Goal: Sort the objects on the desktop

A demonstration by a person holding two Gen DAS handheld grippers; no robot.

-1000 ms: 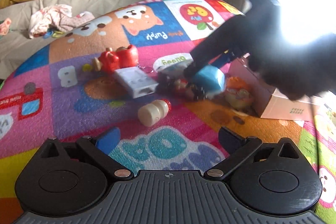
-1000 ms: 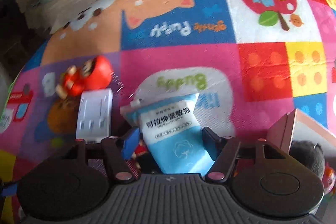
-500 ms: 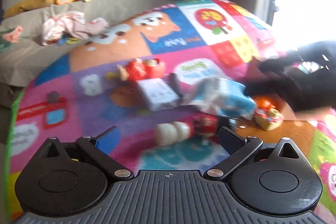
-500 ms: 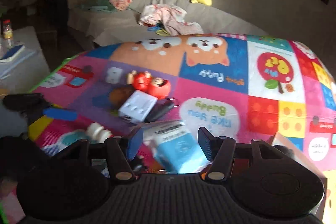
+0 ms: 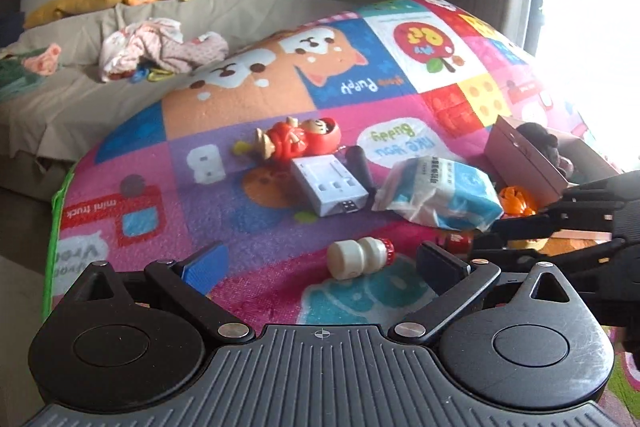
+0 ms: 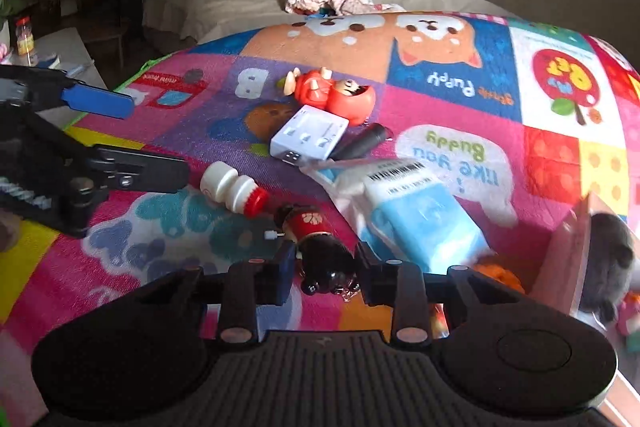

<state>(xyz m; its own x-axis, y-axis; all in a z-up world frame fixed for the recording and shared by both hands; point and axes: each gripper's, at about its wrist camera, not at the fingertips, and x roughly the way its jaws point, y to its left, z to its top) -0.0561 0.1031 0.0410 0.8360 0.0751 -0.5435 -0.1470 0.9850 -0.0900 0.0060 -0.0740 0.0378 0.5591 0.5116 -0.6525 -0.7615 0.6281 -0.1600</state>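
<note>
the left gripper (image 5: 322,261) hovers low over the colourful play mat (image 5: 224,131) with its jaws wide open and nothing between them. a small white bottle with a red cap (image 5: 360,259) lies on its side on the mat just in front of it, not touching either finger.

the right gripper (image 6: 324,267) is lower at the near part of the mat, its jaws apart around a small dark cola bottle with a red label (image 6: 320,247); whether the pads press on it i cannot tell. in the left wrist view this gripper comes in from the right edge.

just beside the cola bottle, on its right, lies a blue and white plastic packet (image 6: 416,211) with a barcode on top. behind it are a white rectangular device with a usb plug (image 6: 308,137) and a black cylinder (image 6: 360,145) that lies against it. a red figurine (image 6: 336,95) lies behind the device.

a pink box (image 5: 528,159) stands open at the right of the mat with a dark plush toy (image 5: 540,141) inside. a small orange toy (image 5: 518,199) sits between the packet and the box. a grey sofa (image 5: 80,95) with clothes and plush toys is behind the mat.
</note>
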